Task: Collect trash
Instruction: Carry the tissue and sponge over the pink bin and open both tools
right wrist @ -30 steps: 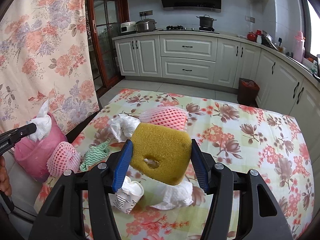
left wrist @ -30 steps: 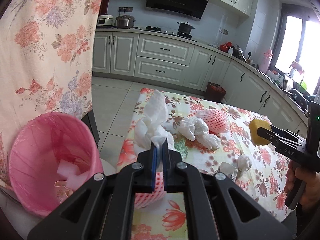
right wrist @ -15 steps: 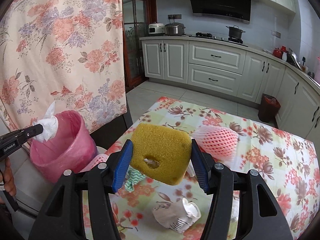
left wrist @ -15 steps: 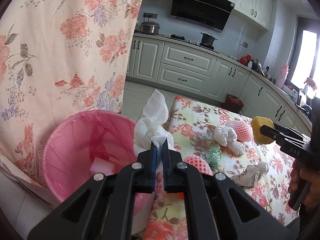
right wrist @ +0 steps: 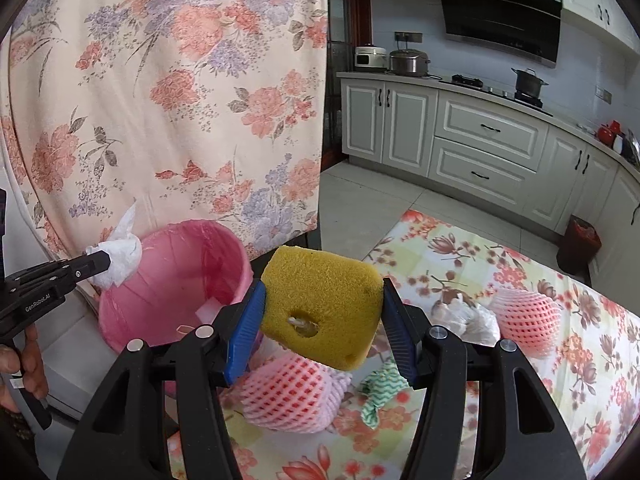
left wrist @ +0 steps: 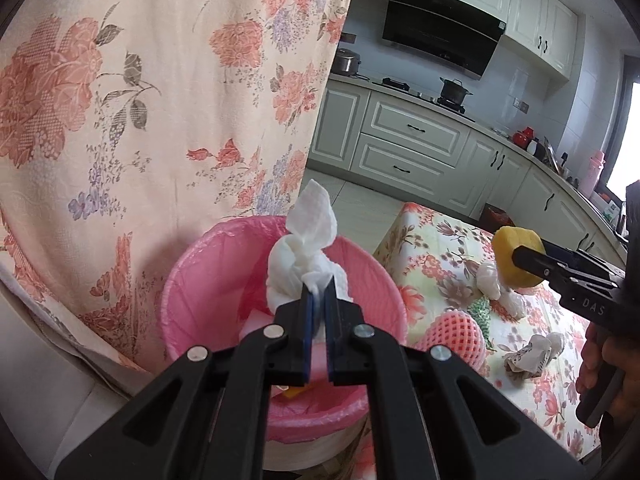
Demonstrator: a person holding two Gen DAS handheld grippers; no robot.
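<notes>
Tissue wad (left wrist: 301, 264) is pinched tight in the left gripper (left wrist: 316, 300) right over the pink bin's (left wrist: 188, 280) open mouth, so it's basically a straight drop, while the right gripper (right wrist: 322, 320), squeezing a yellow sponge (right wrist: 320, 300), hangs off to the table (right wrist: 540, 380) side of the bin, beside its rim, with nothing blocking either one.

Left gripper (left wrist: 316, 300) with its crumpled white paper tissue (left wrist: 306, 256) now hangs over the mouth of the pink-lined round trash bin (left wrist: 192, 264), off the floral-clothed table (left wrist: 440, 256). Right gripper (right wrist: 322, 312), carrying the yellow sponge block (right wrist: 320, 306), has swung left toward the bin too.
</notes>
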